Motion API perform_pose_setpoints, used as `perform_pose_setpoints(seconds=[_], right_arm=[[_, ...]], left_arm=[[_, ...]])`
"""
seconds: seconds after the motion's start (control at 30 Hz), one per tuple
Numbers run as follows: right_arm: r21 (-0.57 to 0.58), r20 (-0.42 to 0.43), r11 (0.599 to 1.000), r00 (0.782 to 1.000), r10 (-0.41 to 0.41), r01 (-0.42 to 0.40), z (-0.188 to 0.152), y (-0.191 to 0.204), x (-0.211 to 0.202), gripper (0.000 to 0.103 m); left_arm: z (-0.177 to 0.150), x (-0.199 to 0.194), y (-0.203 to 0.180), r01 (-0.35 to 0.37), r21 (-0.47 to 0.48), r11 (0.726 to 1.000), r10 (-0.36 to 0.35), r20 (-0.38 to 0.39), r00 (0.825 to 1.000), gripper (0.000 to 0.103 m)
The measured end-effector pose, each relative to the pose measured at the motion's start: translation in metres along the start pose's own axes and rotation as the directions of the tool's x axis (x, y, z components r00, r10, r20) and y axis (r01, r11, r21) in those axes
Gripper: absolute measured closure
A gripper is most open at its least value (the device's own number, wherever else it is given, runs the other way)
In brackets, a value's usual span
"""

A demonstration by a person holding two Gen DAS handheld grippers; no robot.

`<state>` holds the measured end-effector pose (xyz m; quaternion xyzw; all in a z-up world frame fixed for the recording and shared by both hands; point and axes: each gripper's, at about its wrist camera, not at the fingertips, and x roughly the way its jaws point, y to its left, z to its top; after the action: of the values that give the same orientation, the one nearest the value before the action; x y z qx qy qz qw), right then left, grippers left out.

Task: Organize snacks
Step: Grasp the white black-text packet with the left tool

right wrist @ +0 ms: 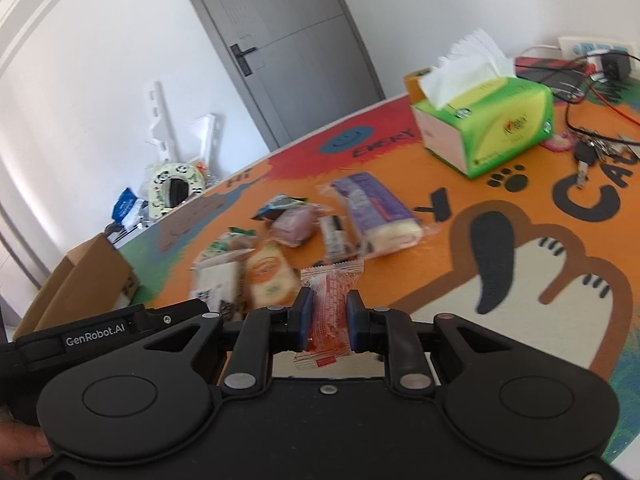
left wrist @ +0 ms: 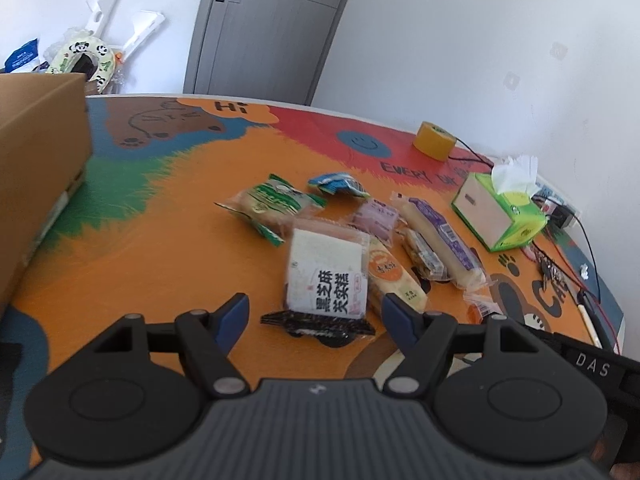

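Through the left wrist camera we see the left gripper (left wrist: 315, 312) with its blue-padded jaws spread wide and nothing between them, poised over a colourful cartoon-print table (left wrist: 160, 240). Just ahead lies a clear-wrapped white rice cake with black Chinese lettering (left wrist: 326, 272), its long axis running away from us. Beside it sits an orange-labelled pastry packet (left wrist: 390, 276), and further right a long purple-wrapped cream roll (left wrist: 438, 236), angled diagonally. A green-striped bread packet (left wrist: 272, 206) lies behind. A brown cardboard box (left wrist: 36, 184) stands at the left edge; we cannot see its contents. A green tissue box (left wrist: 500, 212) holds white tissues.

Through the right wrist camera, the right gripper (right wrist: 328, 322) has its jaws closed narrowly on a red-and-white checked snack packet (right wrist: 330, 308), long axis pointing forward along the fingers, above the table's near edge.
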<state>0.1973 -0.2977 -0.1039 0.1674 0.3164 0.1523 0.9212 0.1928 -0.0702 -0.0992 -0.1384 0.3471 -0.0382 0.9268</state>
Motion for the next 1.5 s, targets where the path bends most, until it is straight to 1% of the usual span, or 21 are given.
perform_pose_setpoints(seconds=[0.13,0.37,0.53,0.63,0.7,0.73,0.8,0.93,1.0,1.03,1.1,1.13,1.17,1.23,1.3,1.4,1.5], right_arm=[[0.024,-0.018,1.000,1.000,-0.005,0.005,-0.001,-0.011,0.008,0.084],[0.056,-0.027,0.998,1.000,-0.016,0.018,0.001,-0.022,0.017,0.083],[0.051,-0.029,0.999,1.000,-0.007,0.008,0.002,-0.022,0.020,0.082],[0.055,-0.032,0.998,1.000,0.001,0.000,0.002,-0.023,0.022,0.079],[0.046,-0.032,0.999,0.999,-0.003,0.004,0.001,-0.021,0.023,0.078],[0.035,-0.031,0.999,0.999,-0.008,0.009,0.001,-0.020,0.023,0.078],[0.013,-0.029,1.000,0.999,-0.016,0.016,-0.001,-0.017,0.023,0.075],[-0.016,-0.022,0.999,0.999,-0.029,0.029,-0.003,-0.009,0.024,0.069],[-0.034,-0.017,0.999,0.999,-0.036,0.035,-0.004,-0.005,0.025,0.064],[-0.047,-0.014,0.998,0.999,-0.044,0.043,-0.005,-0.003,0.025,0.064],[-0.074,-0.007,0.995,0.998,-0.067,0.067,-0.007,0.003,0.025,0.065],[-0.079,-0.004,0.994,0.997,-0.078,0.077,-0.008,0.005,0.026,0.068],[-0.072,-0.006,0.994,0.997,-0.078,0.078,-0.008,0.004,0.025,0.079],[-0.033,-0.016,0.998,0.998,-0.055,0.054,-0.007,-0.001,0.023,0.080],[-0.008,-0.016,0.999,0.998,-0.053,0.053,-0.006,-0.002,0.020,0.082],[-0.001,0.010,0.999,0.998,-0.055,0.055,-0.007,0.002,0.013,0.082],[-0.008,0.033,1.000,0.999,-0.029,0.030,-0.008,0.010,0.006,0.082]], left_arm=[[0.000,0.011,-0.003,-0.014,0.014,1.000,0.014,-0.013,1.000,0.030],[0.004,0.024,-0.009,-0.029,0.032,0.999,0.030,-0.026,0.999,0.030],[0.008,0.025,-0.015,-0.035,0.053,0.998,0.035,-0.010,0.999,0.030],[0.008,0.031,-0.016,-0.043,0.059,0.997,0.044,-0.013,0.999,0.030],[0.007,0.035,-0.016,-0.066,0.070,0.995,0.068,-0.027,0.997,0.030],[0.006,0.034,-0.017,-0.076,0.090,0.993,0.077,-0.017,0.997,0.031],[0.004,0.034,-0.018,-0.089,0.117,0.989,0.091,-0.015,0.996,0.036],[0.000,0.029,-0.014,-0.094,0.138,0.986,0.095,0.000,0.995,0.053],[-0.001,0.026,-0.011,-0.078,0.133,0.988,0.078,-0.001,0.997,0.055],[-0.001,0.025,-0.009,-0.071,0.127,0.989,0.072,-0.001,0.997,0.056],[-0.002,0.021,-0.007,-0.069,0.117,0.991,0.070,-0.003,0.998,0.056],[-0.003,0.019,-0.006,-0.070,0.109,0.992,0.071,-0.005,0.997,0.057],[-0.003,0.017,-0.005,-0.066,0.097,0.993,0.068,-0.008,0.998,0.057],[-0.004,0.011,-0.001,-0.053,0.078,0.995,0.054,-0.005,0.999,0.057],[-0.005,0.004,0.000,-0.060,0.077,0.995,0.060,0.011,0.998,0.057],[-0.004,-0.005,0.005,-0.061,0.060,0.996,0.059,0.026,0.998,0.057],[-0.003,-0.014,0.008,-0.072,0.058,0.996,0.069,0.047,0.997,0.057]])
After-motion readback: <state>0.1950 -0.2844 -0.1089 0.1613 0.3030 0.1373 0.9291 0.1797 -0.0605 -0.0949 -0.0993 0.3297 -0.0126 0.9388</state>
